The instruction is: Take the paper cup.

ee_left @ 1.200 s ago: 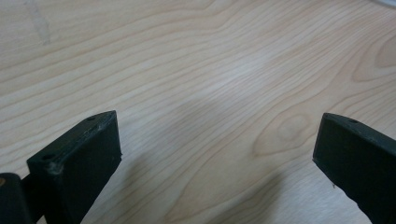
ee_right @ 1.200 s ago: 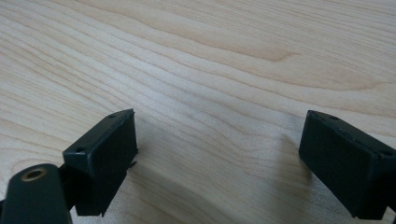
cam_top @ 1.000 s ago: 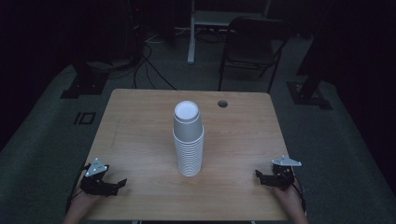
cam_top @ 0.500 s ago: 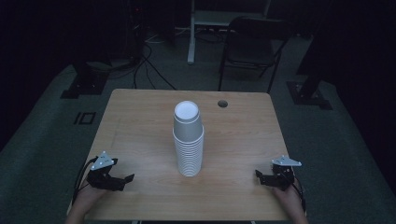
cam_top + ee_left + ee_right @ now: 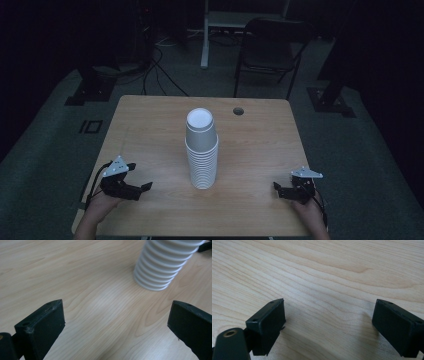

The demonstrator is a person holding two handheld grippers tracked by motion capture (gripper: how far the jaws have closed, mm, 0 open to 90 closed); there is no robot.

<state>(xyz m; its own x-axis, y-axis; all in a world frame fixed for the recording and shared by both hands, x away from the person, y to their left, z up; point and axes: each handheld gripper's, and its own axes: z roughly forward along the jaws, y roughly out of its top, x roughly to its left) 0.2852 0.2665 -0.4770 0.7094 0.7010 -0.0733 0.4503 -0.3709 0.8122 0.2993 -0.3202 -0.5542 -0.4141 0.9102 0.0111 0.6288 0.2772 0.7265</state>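
Left gripper point(image 5: 146, 186) moved toward cup stack point(image 5: 202, 150), both grippers wide open, empty; stack's light, crushable—grip top cup gently.

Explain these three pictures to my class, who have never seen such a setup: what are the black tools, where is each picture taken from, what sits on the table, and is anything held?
A person sits at a wooden table and holds a hand tool in each hand. Each tool is a gripper with two black fingers that pinch. The high view looks down from above: the left gripper is at the left, the right gripper at the right. The other two pictures come from small cameras riding on the grippers, looking along their fingers. A tall stack of white paper cups stands mid-table. Both grippers are open and hold nothing.
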